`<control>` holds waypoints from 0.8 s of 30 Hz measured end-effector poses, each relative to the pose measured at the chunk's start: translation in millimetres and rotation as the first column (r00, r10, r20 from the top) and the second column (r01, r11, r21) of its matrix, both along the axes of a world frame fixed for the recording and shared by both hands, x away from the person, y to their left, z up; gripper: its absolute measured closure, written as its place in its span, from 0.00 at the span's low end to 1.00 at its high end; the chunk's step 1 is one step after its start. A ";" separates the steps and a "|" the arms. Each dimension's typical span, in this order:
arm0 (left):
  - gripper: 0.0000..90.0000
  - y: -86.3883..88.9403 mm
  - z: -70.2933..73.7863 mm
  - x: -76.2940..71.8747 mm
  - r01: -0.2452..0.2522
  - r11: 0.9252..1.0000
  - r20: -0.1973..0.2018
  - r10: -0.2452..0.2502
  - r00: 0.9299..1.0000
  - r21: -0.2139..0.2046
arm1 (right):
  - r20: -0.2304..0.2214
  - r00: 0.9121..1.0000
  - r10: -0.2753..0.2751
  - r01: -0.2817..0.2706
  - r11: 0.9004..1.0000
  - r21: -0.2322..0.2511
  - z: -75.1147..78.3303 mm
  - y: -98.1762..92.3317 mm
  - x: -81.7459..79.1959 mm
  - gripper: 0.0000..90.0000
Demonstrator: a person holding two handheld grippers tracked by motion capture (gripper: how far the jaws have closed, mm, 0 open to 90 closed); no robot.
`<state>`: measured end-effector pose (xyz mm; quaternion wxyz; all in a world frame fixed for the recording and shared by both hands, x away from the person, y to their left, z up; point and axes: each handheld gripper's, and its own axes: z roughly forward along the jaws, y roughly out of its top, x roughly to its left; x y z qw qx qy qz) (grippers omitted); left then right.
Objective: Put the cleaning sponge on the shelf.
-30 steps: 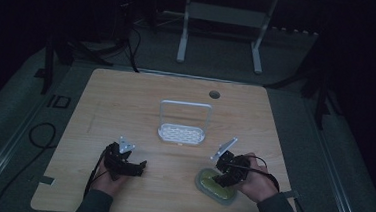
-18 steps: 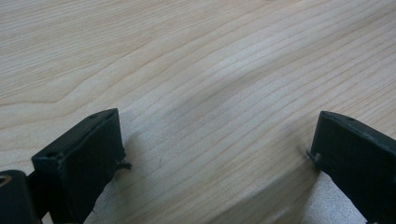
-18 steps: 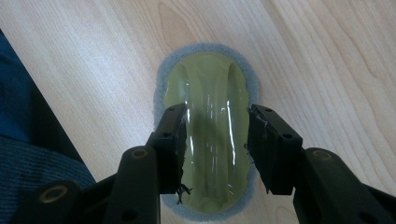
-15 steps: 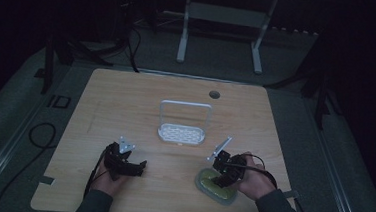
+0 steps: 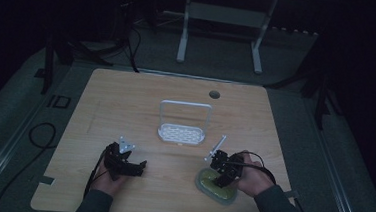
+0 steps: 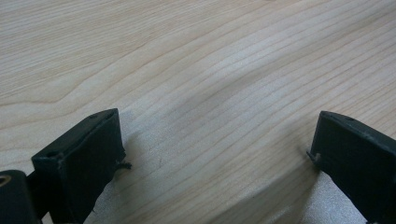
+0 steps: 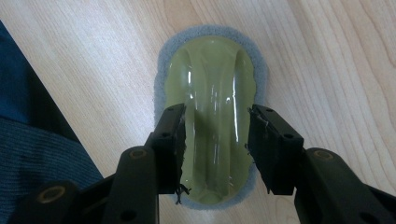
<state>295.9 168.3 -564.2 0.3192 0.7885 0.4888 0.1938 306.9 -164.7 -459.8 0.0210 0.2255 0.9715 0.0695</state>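
Note:
A green plastic scrubber (image 5: 214, 189) with a grey pad rim lies flat near the table's front right. In the right gripper view the scrubber (image 7: 215, 79) runs lengthwise away from me. My right gripper (image 5: 222, 175) points down over it, and here the right gripper (image 7: 217, 112) is open, with a jaw on each side of the raised green ridge and no pad clearly pressing. My left gripper (image 5: 135, 168) rests at the front left. In its own view the left gripper (image 6: 217, 130) stands open wide with only bare wood between the jaws.
A white wire-handled rack (image 5: 183, 132) stands in the middle of the wooden table (image 5: 126, 106). A round cable hole (image 5: 214, 94) sits near the far edge. A dark sleeve (image 7: 37, 149) lies just left of the scrubber.
My right gripper has shifted slightly left and settled lower over the scrubber. The left gripper has kept still.

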 end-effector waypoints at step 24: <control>0.03 0.0 0.0 0.0 0.000 1.000 0.000 0.000 1.000 0.000 | -0.081 0.996 0.026 -0.034 0.994 -0.103 -10.9 8.7 9.9 0.65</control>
